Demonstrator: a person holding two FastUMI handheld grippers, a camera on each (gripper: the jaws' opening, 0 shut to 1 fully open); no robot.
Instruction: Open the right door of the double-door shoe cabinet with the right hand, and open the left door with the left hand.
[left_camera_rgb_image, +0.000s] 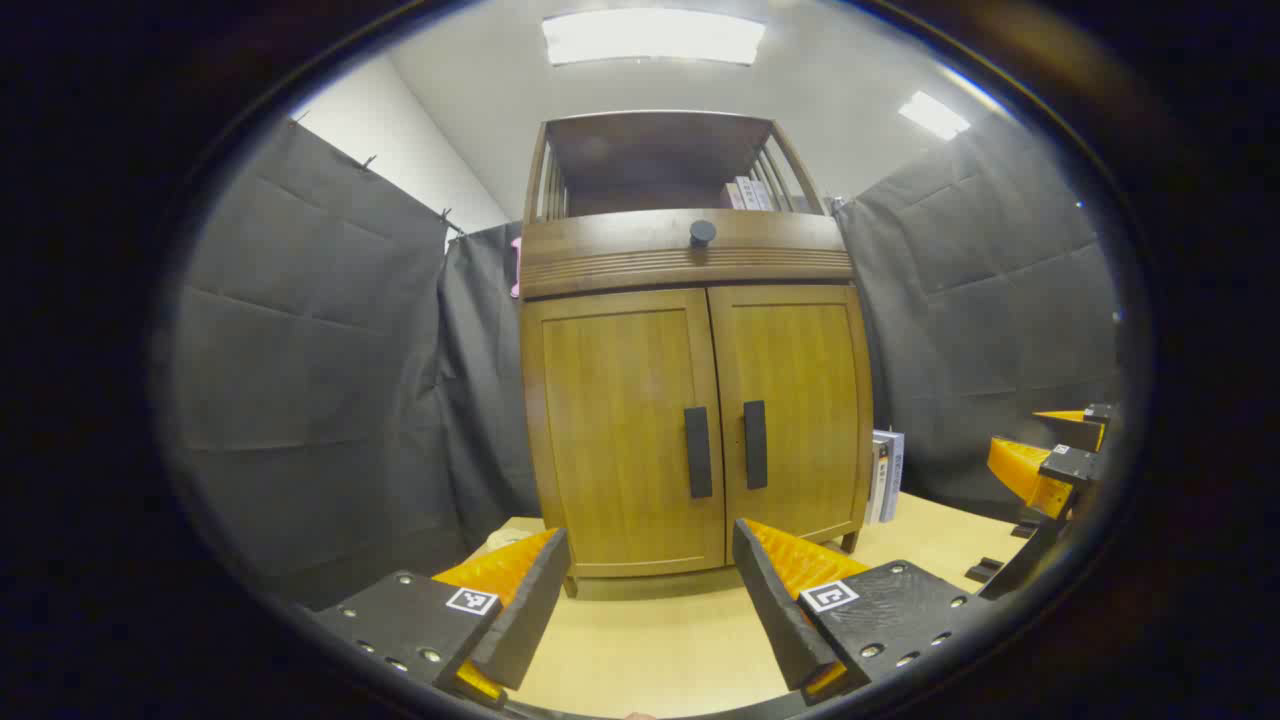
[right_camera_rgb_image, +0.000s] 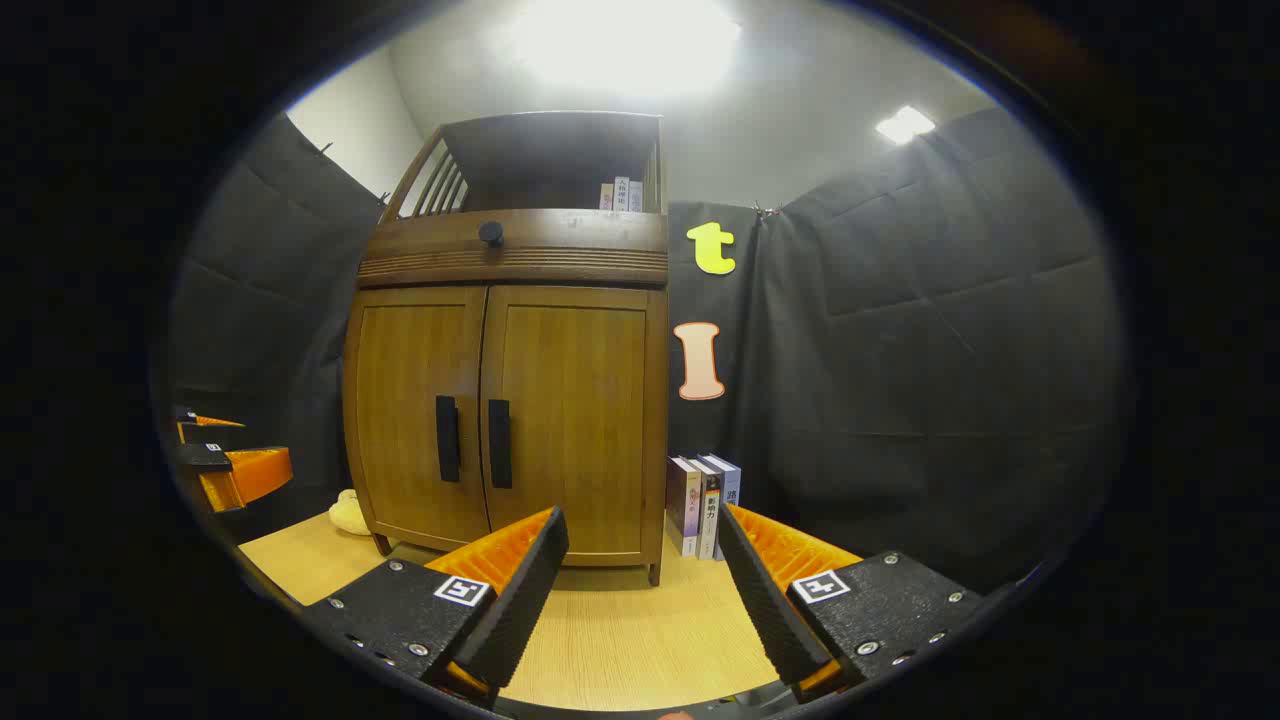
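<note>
My left gripper (left_camera_rgb_image: 650, 590): fingers spread wide, nothing between them, held above the table (left_camera_rgb_image: 650, 650). My right gripper (right_camera_rgb_image: 640, 585): likewise spread, pinching nothing; it also shows at the far right edge of the left gripper view (left_camera_rgb_image: 1050, 465), well apart from the cabinet.

Table: light wood, running ahead of both grippers to the cabinet's feet.

Cabinet (left_camera_rgb_image: 690, 330): straight ahead of my left gripper; ahead and to the left of my right gripper (right_camera_rgb_image: 510, 330). It stands upright on the table, clear of both grippers.

Left door (left_camera_rgb_image: 620, 430): shut, with a dark vertical handle (left_camera_rgb_image: 697, 452) at its inner edge. Right door (left_camera_rgb_image: 795, 410): shut, its handle (left_camera_rgb_image: 755, 445) just beside the other, the seam between them. In the right gripper view the right handle (right_camera_rgb_image: 499, 443) sits ahead-left of my fingers.

Drawer front above the doors, with a round dark knob (left_camera_rgb_image: 702, 232) at its middle.

Open shelf on top, a few books (left_camera_rgb_image: 748, 193) upright at its right side.

Books (right_camera_rgb_image: 703, 505): three upright on the table, just beside the cabinet's right side, ahead of my right gripper.

Pale soft object (right_camera_rgb_image: 350, 513): at the cabinet's left foot; what it is, I cannot tell.
</note>
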